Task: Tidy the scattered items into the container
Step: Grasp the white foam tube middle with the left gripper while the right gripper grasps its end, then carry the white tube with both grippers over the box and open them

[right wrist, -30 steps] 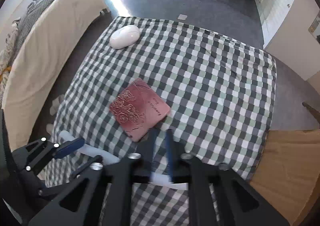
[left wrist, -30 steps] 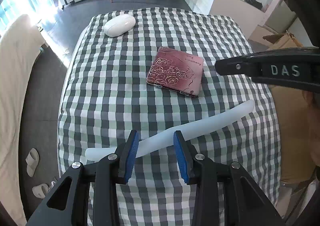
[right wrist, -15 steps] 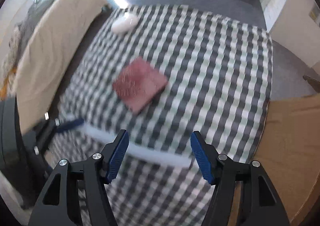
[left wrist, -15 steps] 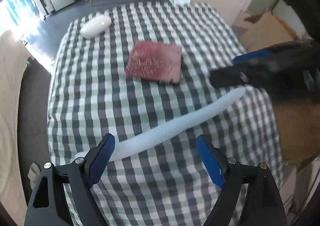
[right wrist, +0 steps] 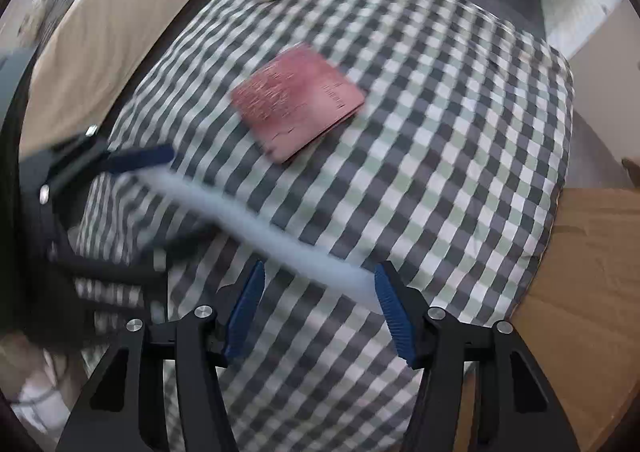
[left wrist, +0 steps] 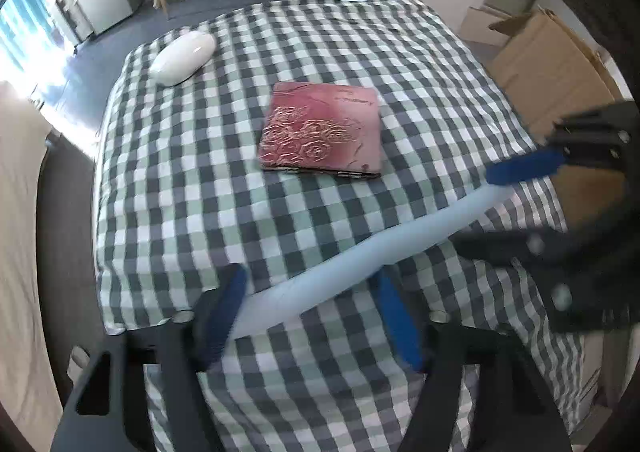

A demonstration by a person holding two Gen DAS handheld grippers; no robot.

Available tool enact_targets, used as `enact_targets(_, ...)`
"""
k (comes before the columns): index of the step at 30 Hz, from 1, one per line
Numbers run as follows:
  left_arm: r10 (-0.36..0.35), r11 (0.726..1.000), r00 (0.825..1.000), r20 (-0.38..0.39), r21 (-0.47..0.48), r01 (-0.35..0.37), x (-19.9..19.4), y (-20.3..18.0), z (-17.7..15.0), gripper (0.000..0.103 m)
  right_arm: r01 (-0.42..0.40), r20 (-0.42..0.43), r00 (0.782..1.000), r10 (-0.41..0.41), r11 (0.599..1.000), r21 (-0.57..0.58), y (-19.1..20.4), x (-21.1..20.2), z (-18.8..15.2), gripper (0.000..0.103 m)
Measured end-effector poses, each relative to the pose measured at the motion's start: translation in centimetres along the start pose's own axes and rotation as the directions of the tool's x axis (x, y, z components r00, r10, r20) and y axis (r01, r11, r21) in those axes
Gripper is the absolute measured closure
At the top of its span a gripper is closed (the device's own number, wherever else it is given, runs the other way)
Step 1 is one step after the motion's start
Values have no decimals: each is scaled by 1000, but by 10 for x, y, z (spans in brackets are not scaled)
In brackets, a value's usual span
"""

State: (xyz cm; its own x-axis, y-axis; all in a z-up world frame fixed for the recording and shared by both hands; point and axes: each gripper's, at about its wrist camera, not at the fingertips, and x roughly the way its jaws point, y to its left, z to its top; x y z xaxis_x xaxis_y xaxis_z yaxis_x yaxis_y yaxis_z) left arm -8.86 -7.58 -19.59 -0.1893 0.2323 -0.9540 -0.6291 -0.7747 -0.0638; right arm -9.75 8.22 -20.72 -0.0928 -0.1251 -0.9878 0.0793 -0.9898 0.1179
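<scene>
Foam tube (left wrist: 360,260): lay slantwise on the near part of the checked cloth (left wrist: 192,180), its left end between the left gripper's (left wrist: 312,316) blue pads, its right end between the right gripper's (right wrist: 320,312).
Left gripper: about half open, jaws just closing in, pads either side of the tube but not yet pressing (blur hid the exact gap).
Right gripper: also half open and closing, tube's end lying between the pads, no clamp visible.
Doing it well: both should close together and lift level, since a long soft tube would likely sag or swing.
Pose: both pointed steeply down over the near edge.
Container: cardboard box (left wrist: 560,64) stood at the right, beside the bed.
Others: red case (left wrist: 320,128) mid-cloth, white mouse (left wrist: 182,58) far left.
</scene>
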Motion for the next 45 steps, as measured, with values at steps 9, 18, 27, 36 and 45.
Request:
enact_targets(9, -8, 999, 1000, 2, -31, 8, -7, 14, -11, 73, 154, -2, 988, -154, 988, -15, 5, 3, -4, 97)
enact_targets(18, -29, 997, 998, 53, -66, 33, -45, 21, -10, 94, 146, 109, 983, -146, 989, 7, 24, -47, -10, 97)
enact_targets(27, -21, 999, 989, 147, 30, 17, -112, -37, 45, 94, 159, 215, 961, -173, 984, 81, 7, -133, -27, 97)
enact_targets(36, -79, 969, 974, 211, 247, 25, -166, -163, 103, 94, 216, 301, 905, -301, 934, 284, -61, -249, -105, 97)
enact_targets(45, -144, 928, 974, 173, 365, 72, -155, -310, 120, 94, 210, 258, 891, -374, 842, 496, -143, -279, -194, 97)
